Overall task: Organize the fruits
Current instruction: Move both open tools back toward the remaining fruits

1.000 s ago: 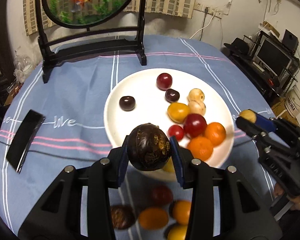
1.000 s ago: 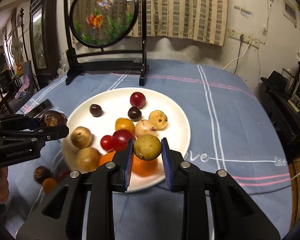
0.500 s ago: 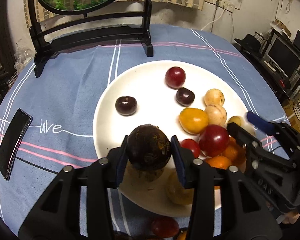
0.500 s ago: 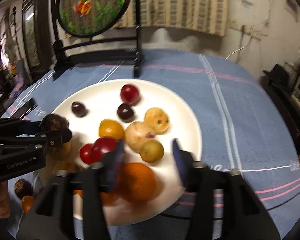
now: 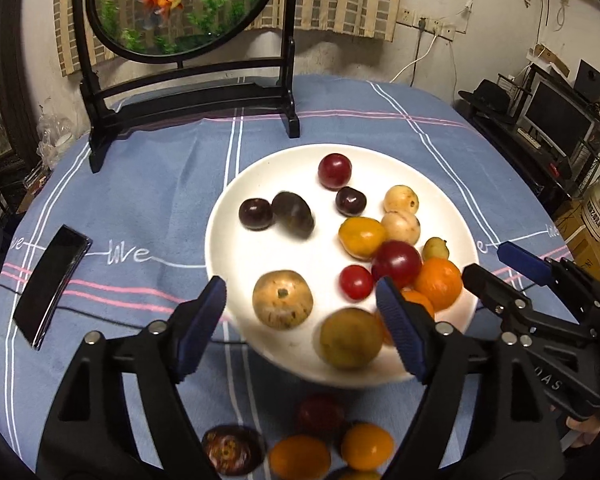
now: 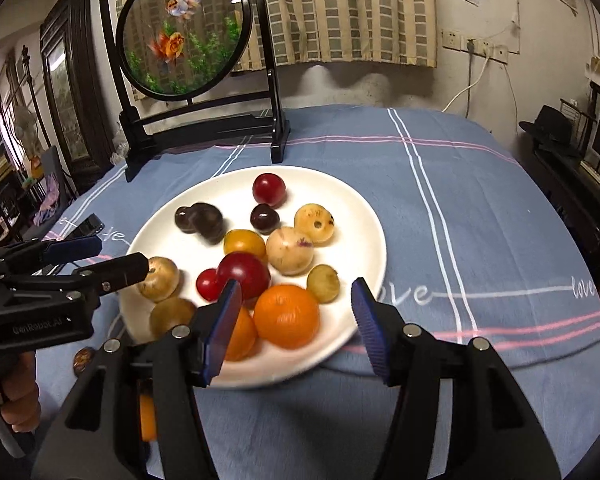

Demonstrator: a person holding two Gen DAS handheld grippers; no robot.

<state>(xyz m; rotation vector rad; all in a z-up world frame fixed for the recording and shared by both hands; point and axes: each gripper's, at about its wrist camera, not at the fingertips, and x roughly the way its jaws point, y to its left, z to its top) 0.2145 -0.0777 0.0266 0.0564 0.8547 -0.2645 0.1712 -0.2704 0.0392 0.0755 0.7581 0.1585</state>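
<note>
Dim warm indoor light; strong fisheye bending, dark vignetted corners; motion blur on near fruit.

One plate (image 5: 260,200), two oranges (image 6: 286,316).

glossy white glazed plate (image 5: 236,216), smooth. matt woven blue cloth (image 5: 148,168) over the desk, with thin white and pink stripes. shiny smooth skin on the red plum (image 5: 334,171); dull, speckled, rougher skin on the tan fruit (image 5: 282,299). matt black plastic on the left gripper (image 5: 300,320), ribbed blue pads (image 5: 400,330), small bright metal pins. glossy black phone (image 5: 51,282). dark lacquered wood stand (image 5: 188,96).
</note>
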